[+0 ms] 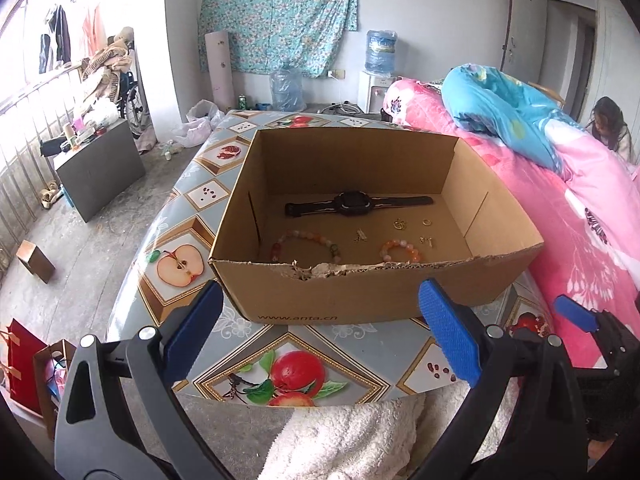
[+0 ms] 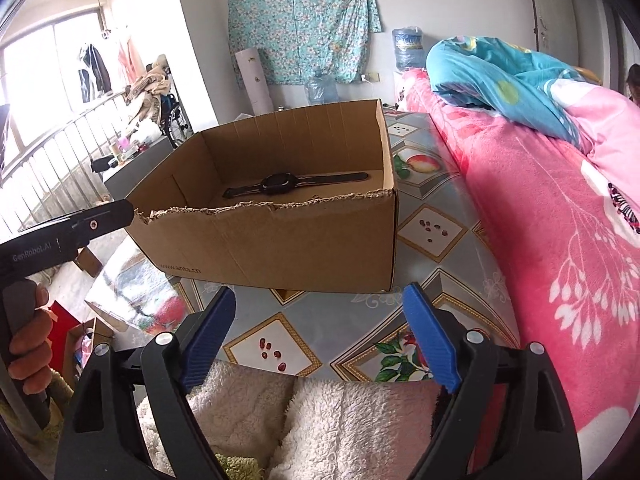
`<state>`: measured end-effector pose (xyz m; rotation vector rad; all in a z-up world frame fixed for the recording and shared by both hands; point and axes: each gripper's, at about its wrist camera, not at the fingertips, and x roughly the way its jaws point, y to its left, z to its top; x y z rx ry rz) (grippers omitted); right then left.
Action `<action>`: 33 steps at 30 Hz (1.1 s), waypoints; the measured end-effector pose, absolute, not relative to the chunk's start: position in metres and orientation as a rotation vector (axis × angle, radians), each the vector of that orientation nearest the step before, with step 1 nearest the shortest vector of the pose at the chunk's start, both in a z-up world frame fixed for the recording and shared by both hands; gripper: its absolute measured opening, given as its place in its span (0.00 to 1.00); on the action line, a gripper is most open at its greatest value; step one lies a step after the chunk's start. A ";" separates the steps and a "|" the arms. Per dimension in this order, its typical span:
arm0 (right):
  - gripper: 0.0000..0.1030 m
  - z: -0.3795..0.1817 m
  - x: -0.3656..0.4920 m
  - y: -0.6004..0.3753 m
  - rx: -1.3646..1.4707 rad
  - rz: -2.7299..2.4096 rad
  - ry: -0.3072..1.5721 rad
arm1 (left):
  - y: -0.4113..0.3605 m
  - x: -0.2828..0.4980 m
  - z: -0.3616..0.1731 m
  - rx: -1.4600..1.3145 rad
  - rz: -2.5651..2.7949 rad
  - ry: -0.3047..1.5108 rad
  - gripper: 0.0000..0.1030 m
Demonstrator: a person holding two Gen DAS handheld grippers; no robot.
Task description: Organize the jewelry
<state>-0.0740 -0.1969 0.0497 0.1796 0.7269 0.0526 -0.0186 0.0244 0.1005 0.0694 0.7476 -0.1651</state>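
Note:
An open cardboard box (image 1: 500,276) stands on the table, its front rim torn. Inside lie a black watch (image 1: 356,202), a large bead bracelet (image 1: 304,240), a smaller orange bead bracelet (image 1: 400,250), a gold ring (image 1: 427,222) and a few small gold pieces (image 1: 398,224). My left gripper (image 1: 320,300) is open just short of the box front, with nothing between its blue pads. My right gripper (image 2: 320,296) is open too and empty, in front of the box (image 2: 280,240). From that side only the watch (image 2: 280,182) shows inside.
The table (image 1: 360,336) has a fruit-patterned cover. A pink blanket (image 2: 540,220) and a blue quilt (image 1: 500,116) rise along its right side. A white fluffy towel (image 1: 344,436) lies at the near edge. A person (image 1: 608,124) sits far right. A hand (image 2: 28,336) holds the left gripper's grip.

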 end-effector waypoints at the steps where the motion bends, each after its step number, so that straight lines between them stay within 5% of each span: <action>1: 0.85 0.050 -0.073 -0.198 0.177 0.044 0.728 | 0.022 -0.019 0.098 0.077 -0.152 0.748 0.92; 33: 0.93 0.045 -0.034 -0.204 0.184 -0.062 0.841 | 0.005 0.016 0.048 0.146 0.033 0.966 0.92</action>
